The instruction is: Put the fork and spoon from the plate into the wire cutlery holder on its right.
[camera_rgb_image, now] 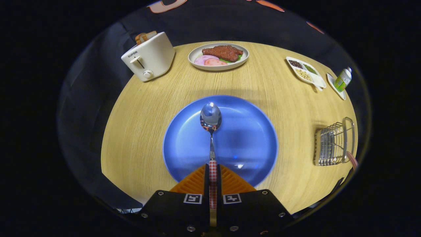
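gripper (212, 174) clamps spoon (210, 118): shiny bowl, checked hdl.

Bright overhead light; glare on blue plate (250, 138); fisheye-warped edges; sharp.

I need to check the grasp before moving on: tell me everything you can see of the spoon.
The spoon is shiny metal with a red-and-white checked handle. Its oval bowl faces up and mirrors the surroundings; a thin metal neck joins it to the handle. The tongs are shut on the handle, one finger on each side, so the spoon points straight ahead, with its bowl out over the blue plate. Whether the bowl touches the plate cannot be told.
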`<state>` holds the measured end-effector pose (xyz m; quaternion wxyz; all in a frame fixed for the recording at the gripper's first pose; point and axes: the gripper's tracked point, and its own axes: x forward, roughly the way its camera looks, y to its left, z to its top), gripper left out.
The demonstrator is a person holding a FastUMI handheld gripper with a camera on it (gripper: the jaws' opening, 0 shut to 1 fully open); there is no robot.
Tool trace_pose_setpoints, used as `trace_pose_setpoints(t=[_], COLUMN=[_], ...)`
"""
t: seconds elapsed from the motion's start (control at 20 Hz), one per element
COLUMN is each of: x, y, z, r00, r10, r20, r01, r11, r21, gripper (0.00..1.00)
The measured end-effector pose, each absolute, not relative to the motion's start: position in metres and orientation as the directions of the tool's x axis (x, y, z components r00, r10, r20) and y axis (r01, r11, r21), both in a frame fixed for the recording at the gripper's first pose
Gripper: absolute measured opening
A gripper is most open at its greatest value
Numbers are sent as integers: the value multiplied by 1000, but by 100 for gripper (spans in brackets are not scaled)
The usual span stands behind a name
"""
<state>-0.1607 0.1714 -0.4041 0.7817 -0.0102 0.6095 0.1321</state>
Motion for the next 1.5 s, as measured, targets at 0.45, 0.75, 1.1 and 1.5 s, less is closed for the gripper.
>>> trace_pose_setpoints(t=[0.45, 0.75, 1.1, 1.5], x=[-139, -135, -150, -150], y=[47, -8, -46, -62], z=[-343, -326, -329, -339], r00=[275, 238, 62, -118], r10=[70, 29, 25, 31], r20=[-959, -971, -998, -993], r01=[-101, -24, 36, 22], r11=[994, 999, 999, 999], r21=[44, 24, 27, 28], gripper=[9, 9, 9, 9])
